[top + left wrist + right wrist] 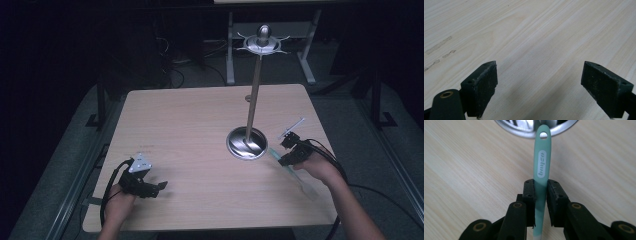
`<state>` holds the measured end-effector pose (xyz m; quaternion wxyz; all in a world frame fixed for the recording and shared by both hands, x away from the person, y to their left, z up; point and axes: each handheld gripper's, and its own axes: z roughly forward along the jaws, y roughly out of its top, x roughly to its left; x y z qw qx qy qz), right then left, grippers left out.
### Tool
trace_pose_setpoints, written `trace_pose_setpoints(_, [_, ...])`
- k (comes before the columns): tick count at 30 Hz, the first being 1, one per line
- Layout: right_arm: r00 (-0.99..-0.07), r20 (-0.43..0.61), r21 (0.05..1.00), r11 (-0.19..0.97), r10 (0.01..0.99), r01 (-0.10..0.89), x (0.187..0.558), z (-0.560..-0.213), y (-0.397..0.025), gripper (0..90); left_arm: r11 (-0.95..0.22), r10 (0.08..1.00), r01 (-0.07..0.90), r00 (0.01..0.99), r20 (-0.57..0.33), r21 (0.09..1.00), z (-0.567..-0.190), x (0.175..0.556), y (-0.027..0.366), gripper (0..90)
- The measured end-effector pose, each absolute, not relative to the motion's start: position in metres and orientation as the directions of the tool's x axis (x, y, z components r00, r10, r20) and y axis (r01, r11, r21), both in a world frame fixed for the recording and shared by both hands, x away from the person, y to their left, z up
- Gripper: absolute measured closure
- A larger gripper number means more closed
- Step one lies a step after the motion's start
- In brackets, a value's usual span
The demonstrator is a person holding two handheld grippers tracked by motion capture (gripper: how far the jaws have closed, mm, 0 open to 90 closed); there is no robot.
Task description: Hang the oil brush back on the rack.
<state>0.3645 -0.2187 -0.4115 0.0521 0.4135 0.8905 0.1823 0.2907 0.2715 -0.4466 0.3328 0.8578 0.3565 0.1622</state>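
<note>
A tall metal hanging stand [253,95] rises from a round shiny base [246,143] on the wooden table [190,125]; its top disc [262,45] carries thin hooks. My right gripper [290,150] sits just right of that base, shut on the mint-green handle of a utensil [541,167]. The handle's end, with a hanging hole, points at the base's rim [529,130]. The utensil's pale far end [305,185] trails toward the table's near right edge. My left gripper [155,187] rests at the near left, open, bare wood between its pads [482,87].
Table legs and cables [175,60] lie on the dark floor beyond the far edge. Faint scuff marks [439,45] mark the wood ahead of the left gripper. Each gripper's cable [107,192] trails off the near edge.
</note>
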Motion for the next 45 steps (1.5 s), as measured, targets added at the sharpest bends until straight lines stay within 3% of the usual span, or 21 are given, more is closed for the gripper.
trace_pose_setpoints(8, [-0.641,0.073,0.527,0.516,0.764,0.675,0.351,-0.394,-0.236,77.2,-0.527,0.719,0.504,0.694,0.042,0.684,-0.446,0.291,0.271,13.4])
trace_pose_setpoints(26, [-0.625,0.139,0.741,0.338,0.768,0.580,0.326,-0.372,-0.267,77.2,-0.535,0.715,0.499,0.697,0.051,0.682,-0.446,0.291,0.271,13.4])
trace_pose_setpoints(45, [-0.639,0.154,0.835,0.247,0.754,0.492,0.312,-0.359,-0.282,77.1,-0.536,0.714,0.498,0.698,0.052,0.681,-0.447,0.290,0.271,13.4])
